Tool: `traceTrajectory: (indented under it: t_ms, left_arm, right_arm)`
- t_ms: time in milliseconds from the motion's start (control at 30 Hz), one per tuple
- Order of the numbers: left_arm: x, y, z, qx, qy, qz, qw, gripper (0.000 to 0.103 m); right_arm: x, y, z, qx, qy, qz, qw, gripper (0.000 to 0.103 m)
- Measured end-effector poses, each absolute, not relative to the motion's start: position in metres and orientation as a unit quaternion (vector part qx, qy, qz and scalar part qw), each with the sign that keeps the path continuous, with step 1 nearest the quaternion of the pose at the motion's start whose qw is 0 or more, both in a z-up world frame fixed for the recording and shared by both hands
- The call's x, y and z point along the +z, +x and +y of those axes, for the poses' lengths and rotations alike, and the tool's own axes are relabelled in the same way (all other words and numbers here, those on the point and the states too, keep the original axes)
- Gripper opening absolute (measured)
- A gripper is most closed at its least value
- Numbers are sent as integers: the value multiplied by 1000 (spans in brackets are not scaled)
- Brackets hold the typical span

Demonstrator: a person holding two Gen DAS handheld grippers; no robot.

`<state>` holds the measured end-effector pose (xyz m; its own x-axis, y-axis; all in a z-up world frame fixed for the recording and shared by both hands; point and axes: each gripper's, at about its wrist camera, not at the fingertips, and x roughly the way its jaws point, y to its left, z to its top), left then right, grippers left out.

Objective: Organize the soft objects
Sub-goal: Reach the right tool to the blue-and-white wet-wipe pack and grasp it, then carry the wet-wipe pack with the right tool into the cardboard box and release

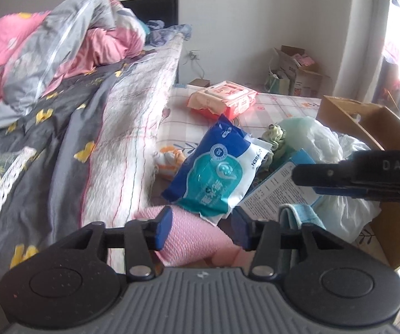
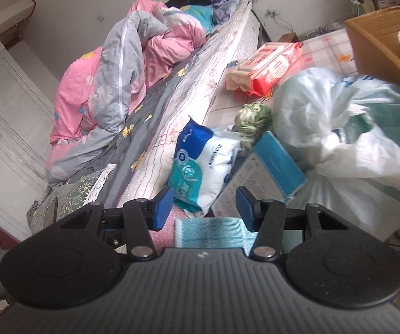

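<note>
Here we find the left gripper (image 1: 201, 228) parted around a pink knitted cloth (image 1: 194, 239), grip uncertain; the right gripper (image 2: 202, 208) stands open above a light-blue folded towel (image 2: 214, 232), near us.

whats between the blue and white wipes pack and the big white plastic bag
In the right wrist view, a green crumpled cloth and a blue box lie between the wipes pack and the plastic bag.

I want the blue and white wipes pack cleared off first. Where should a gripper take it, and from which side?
Probably by the upper blue end of the wipes pack. It leans tilted against the mattress edge, so that end stands free; its lower end is wedged beside the blue box. Come from above.
</note>
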<state>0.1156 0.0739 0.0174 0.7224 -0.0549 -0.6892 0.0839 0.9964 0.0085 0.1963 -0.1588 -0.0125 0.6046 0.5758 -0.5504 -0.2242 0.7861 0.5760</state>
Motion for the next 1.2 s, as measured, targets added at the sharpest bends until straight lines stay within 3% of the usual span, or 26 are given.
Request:
traceTrajectory:
  t_ms: [67, 167, 333, 700, 833, 867, 1033, 1200]
  left_arm:
    - [19, 125, 73, -47, 46, 365, 929, 72]
    - [18, 144, 71, -76, 80, 364, 925, 87]
    - [4, 180, 55, -128, 157, 378, 903, 96]
    - [-37, 247, 45, -183, 188, 431, 864, 96]
    - [-43, 252, 44, -180, 187, 431, 864, 89]
    - [-43, 252, 44, -177, 185, 429, 866, 83]
    - [-36, 250, 47, -158, 163, 430, 874, 78]
    - [-16, 239, 45, -144, 160, 422, 881, 76]
  right_arm:
    - [-13, 206, -153, 229, 232, 388, 862, 50]
    - [-15, 225, -146, 228, 239, 400, 855, 51]
    - [-26, 262, -130, 229, 243, 431, 838, 55]
    - [-49, 307, -104, 226, 229, 470, 822, 57]
    - [-52, 311, -100, 229, 225, 473, 820, 58]
    - [-52, 311, -99, 228, 224, 471, 822, 58]
    - [-53, 311, -102, 231, 241, 463, 821, 47]
    - [-43, 306, -105, 240, 253, 452, 821, 43]
